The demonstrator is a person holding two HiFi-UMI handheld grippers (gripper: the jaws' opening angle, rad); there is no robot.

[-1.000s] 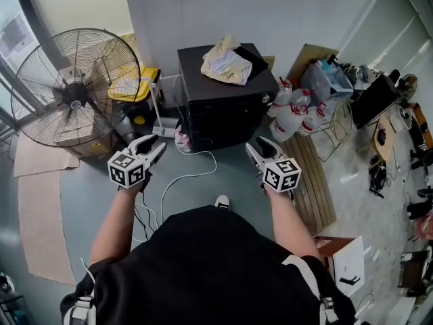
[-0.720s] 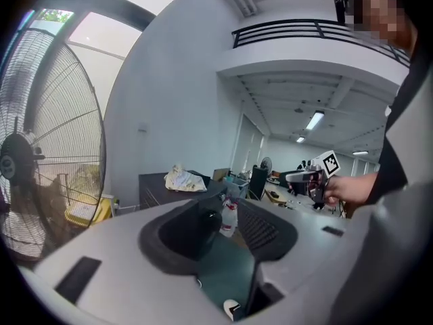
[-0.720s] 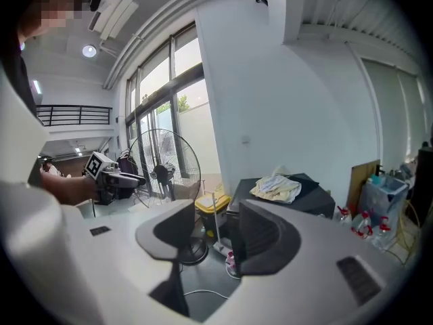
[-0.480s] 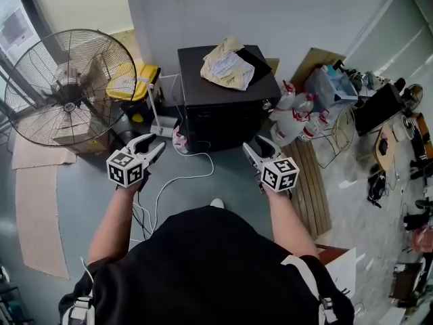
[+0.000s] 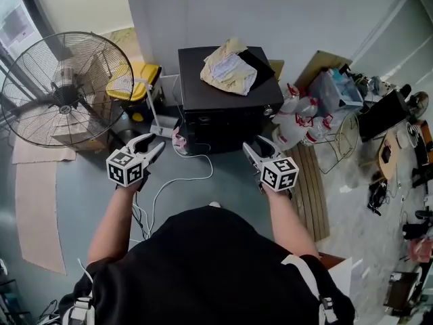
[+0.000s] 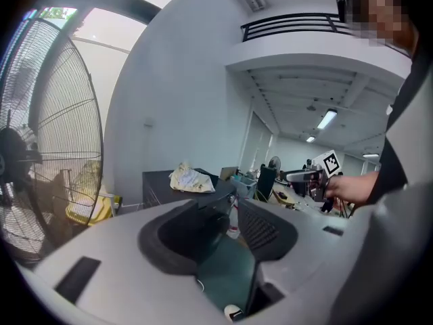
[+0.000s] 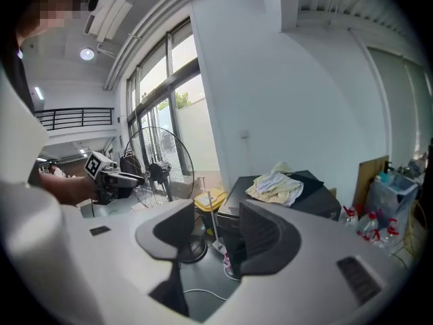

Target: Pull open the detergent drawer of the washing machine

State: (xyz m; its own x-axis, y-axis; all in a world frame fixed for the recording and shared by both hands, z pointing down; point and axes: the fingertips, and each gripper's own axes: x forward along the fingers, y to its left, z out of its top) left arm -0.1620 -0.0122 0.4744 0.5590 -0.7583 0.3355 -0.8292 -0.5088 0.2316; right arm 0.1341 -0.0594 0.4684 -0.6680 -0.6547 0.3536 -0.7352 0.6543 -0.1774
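Grey floor (image 5: 81, 195), cable (image 5: 177, 180) before washing machine (image 5: 226, 110), fan (image 5: 61, 90)

The washing machine (image 5: 203, 88) is black, the cloth (image 5: 229, 66) pale yellow.

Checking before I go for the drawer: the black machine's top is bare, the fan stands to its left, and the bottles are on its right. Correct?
Not quite: the top is not bare. The head view shows a crumpled cloth lying on the black machine. The rest holds: the fan stands to its left and the bottles are on its right.
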